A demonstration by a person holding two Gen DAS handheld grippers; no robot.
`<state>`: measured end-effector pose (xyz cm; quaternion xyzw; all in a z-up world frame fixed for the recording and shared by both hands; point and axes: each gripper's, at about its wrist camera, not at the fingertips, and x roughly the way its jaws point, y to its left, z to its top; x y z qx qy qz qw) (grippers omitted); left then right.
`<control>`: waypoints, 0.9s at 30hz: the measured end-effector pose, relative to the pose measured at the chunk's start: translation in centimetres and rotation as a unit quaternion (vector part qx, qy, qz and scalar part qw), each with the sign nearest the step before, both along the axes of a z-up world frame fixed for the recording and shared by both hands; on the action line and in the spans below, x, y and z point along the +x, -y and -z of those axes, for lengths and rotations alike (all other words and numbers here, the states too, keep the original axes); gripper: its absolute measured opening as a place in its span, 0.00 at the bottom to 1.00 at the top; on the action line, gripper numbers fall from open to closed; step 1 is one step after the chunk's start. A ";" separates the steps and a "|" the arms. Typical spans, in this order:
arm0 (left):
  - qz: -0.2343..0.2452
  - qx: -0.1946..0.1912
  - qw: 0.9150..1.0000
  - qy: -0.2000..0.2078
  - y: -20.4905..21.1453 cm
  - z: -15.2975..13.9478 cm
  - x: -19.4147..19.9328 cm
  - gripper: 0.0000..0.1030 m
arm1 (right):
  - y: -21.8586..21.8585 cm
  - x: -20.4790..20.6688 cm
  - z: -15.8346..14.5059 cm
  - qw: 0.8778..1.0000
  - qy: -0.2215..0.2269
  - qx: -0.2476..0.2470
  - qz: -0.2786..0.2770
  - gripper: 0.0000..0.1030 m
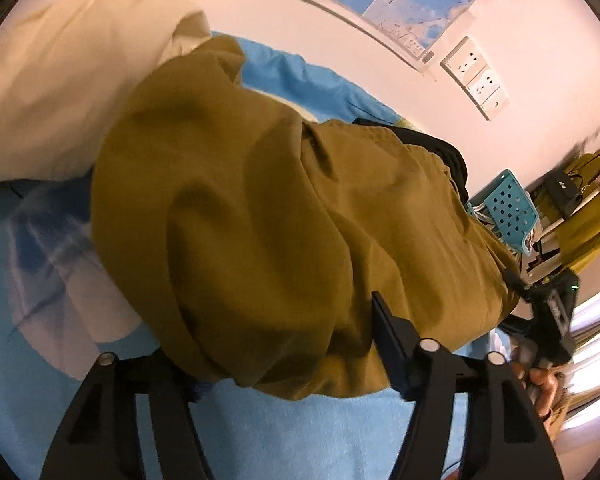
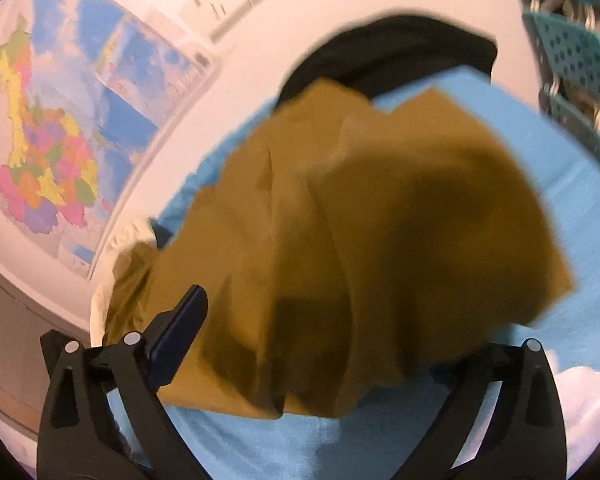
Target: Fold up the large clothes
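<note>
Left wrist: olive garment bunched on blue sheet.

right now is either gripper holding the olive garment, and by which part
Neither clearly grips it: the olive garment's near edge lies between the wide-open jaws of the left gripper and right gripper.

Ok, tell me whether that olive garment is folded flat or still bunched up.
Bunched up. The olive garment lies in a rumpled heap on the blue sheet, deep creases across it, edges uneven, no neat fold visible.
</note>
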<state>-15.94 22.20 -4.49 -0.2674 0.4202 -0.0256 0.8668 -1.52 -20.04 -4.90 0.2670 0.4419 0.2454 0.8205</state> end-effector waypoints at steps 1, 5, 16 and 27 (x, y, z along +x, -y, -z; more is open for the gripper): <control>0.003 -0.005 1.000 -0.003 -0.1 0.3 0.1 0.71 | -0.2 0.0 0.4 1.000 -0.004 0.005 0.004 0.96; 0.012 -0.009 1.000 -0.010 0.0 1.3 0.8 0.87 | -1.2 0.1 0.2 1.000 0.011 0.006 0.009 0.96; -0.009 0.047 0.998 -0.026 1.0 0.5 1.4 0.55 | -1.2 0.7 0.6 1.000 0.011 0.011 -0.011 0.87; -0.001 0.065 0.997 -0.031 2.0 1.0 2.3 0.79 | -2.8 1.4 0.2 1.000 0.022 -0.007 -0.009 0.95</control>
